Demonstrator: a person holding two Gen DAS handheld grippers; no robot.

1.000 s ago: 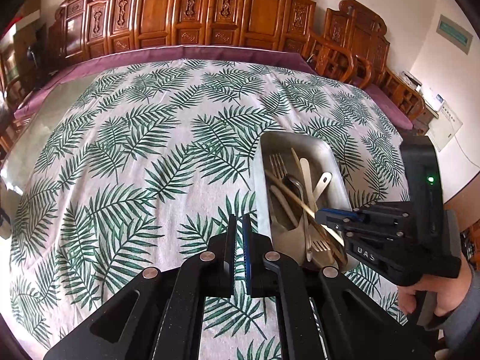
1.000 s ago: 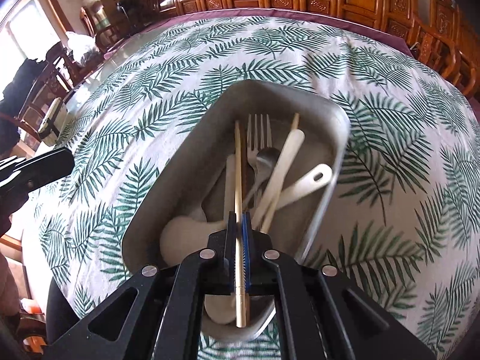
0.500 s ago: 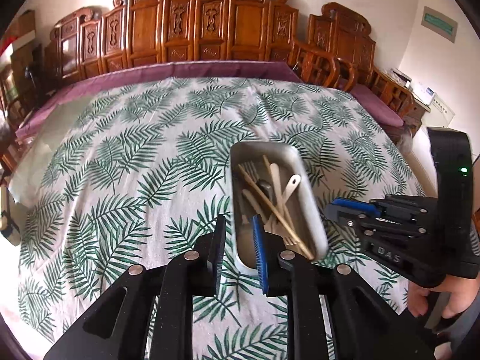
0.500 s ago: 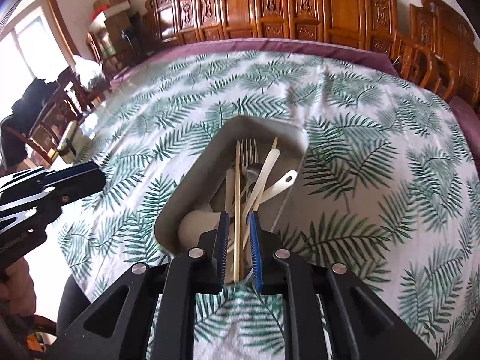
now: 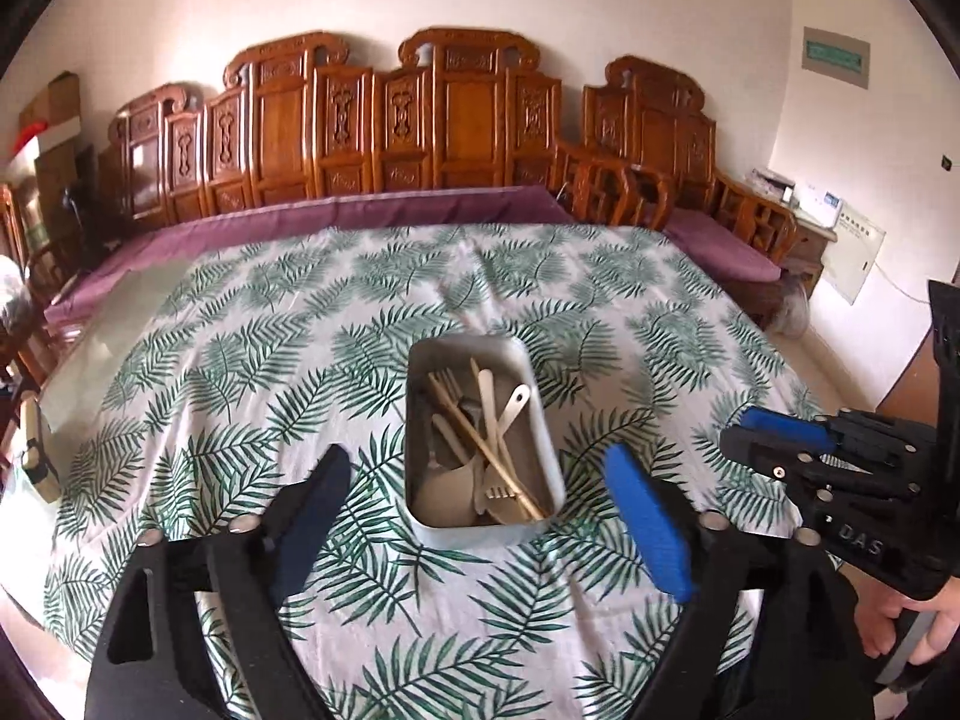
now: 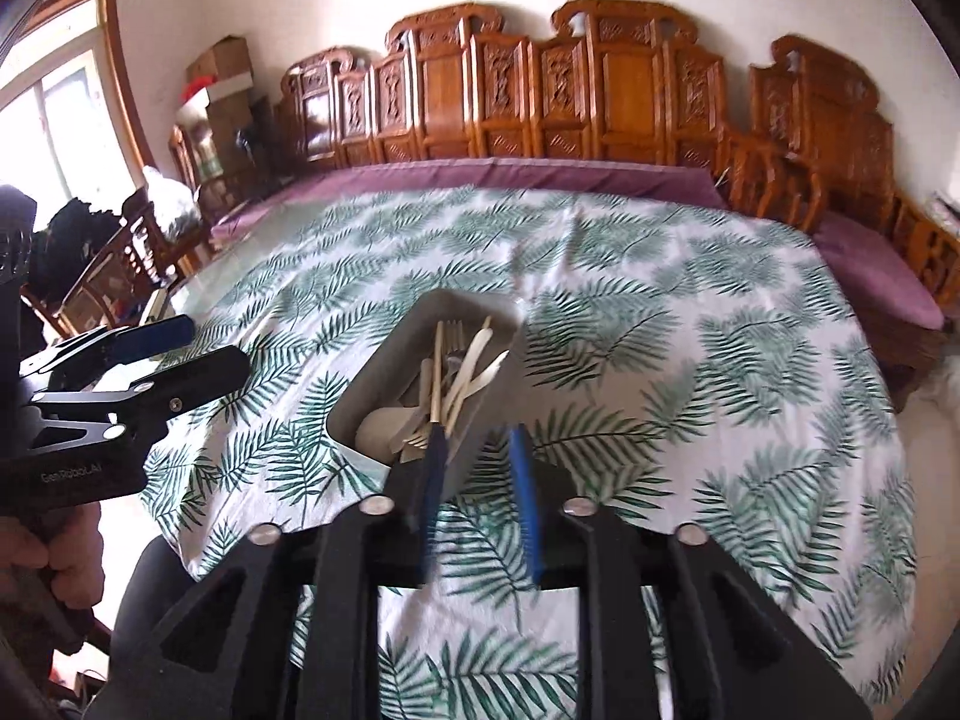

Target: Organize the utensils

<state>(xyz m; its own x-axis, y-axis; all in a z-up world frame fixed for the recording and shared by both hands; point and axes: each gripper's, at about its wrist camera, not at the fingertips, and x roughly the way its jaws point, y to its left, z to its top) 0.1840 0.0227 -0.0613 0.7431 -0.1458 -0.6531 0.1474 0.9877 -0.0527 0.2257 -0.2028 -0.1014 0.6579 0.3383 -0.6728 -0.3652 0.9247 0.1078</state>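
Observation:
A grey metal tray (image 5: pixel 414 420) sits on the leaf-print tablecloth (image 5: pixel 240 360) and holds forks, pale spoons and wooden chopsticks (image 5: pixel 480 438). It also shows in the right wrist view (image 6: pixel 366 384). My left gripper (image 5: pixel 480 474) is wide open and empty, raised above the near end of the tray. My right gripper (image 6: pixel 477 447) is open and empty, held above the tray's near edge. It shows at the right of the left wrist view (image 5: pixel 774 438). The left gripper shows at the left of the right wrist view (image 6: pixel 180 354).
Carved wooden benches (image 5: pixel 420 120) with purple cushions line the far side of the table and its right side (image 5: pixel 720 240). A window (image 6: pixel 60 120), boxes and chairs stand to the left. A person's hand (image 5: pixel 918 630) holds the right gripper.
My right gripper has let go of the chopstick, which now lies in the tray. Both grippers have opened and pulled back and up from the tray.

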